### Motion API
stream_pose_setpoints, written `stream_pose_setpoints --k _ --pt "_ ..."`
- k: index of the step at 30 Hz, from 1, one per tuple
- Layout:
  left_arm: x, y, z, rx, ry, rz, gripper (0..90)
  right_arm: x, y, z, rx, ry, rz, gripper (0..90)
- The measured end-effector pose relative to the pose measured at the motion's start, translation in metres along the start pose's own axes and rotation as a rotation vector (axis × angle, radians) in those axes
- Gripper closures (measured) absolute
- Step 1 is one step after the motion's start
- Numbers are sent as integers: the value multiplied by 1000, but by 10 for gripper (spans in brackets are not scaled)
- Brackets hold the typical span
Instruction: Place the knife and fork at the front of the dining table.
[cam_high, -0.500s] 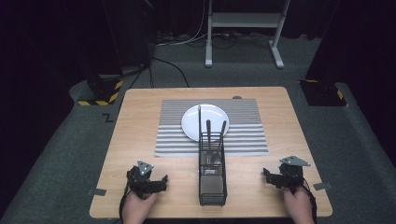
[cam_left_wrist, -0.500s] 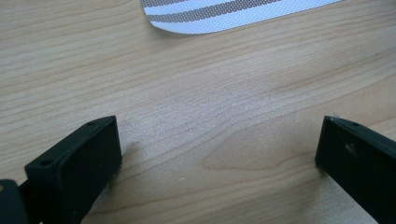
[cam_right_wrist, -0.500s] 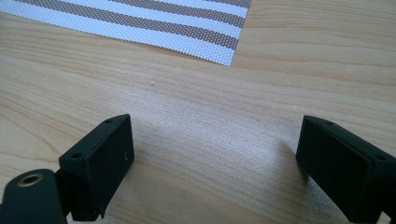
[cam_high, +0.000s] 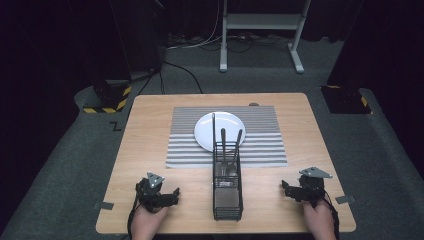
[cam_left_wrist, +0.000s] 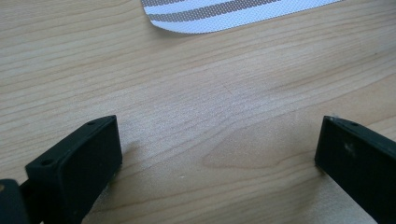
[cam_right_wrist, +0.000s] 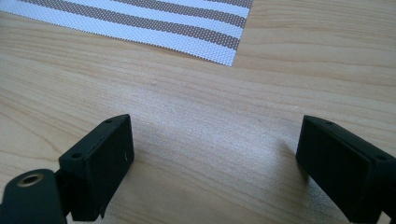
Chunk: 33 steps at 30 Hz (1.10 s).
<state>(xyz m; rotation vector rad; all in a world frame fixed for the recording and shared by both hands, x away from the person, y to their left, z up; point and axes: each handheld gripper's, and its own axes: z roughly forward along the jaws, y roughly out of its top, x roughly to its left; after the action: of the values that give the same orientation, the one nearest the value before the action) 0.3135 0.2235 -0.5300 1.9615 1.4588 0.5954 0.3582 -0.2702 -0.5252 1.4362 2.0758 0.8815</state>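
My left gripper (cam_high: 169, 196) rests near the front left of the wooden table (cam_high: 145, 130), held by a hand. In the left gripper view its jaws (cam_left_wrist: 219, 154) stand wide apart over bare wood with nothing between them. My right gripper (cam_high: 289, 190) sits near the front right; the right gripper view shows it open (cam_right_wrist: 215, 149) and empty. Between the two stands a black wire cutlery caddy (cam_high: 228, 200) with several dark-handled utensils (cam_high: 224, 142) upright in its far end. Behind it a white plate (cam_high: 205, 129) lies on a striped placemat (cam_high: 182, 145).
Corners of the placemat (cam_left_wrist: 233, 14) (cam_right_wrist: 196, 28) lie ahead of each gripper. Bare wood lies left and right of the caddy. Tape tabs (cam_high: 103, 205) mark the table's front corners. Beyond the table stand a white stand's legs (cam_high: 260, 30) and dark equipment (cam_high: 107, 95) on the grey floor.
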Motion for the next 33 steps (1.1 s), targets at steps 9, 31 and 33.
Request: stream_pose_setpoints --k 9,31,33 --pt "0 2 -11 -83 -20 -4 6 0 0 0 -1 4 0 109" --pt "-16 12 -51 -462 -76 -38 18 0 0 0 -1 8 -6 109" --pt "-13 12 -56 -493 -93 -69 26 0 0 0 -1 9 -6 109"
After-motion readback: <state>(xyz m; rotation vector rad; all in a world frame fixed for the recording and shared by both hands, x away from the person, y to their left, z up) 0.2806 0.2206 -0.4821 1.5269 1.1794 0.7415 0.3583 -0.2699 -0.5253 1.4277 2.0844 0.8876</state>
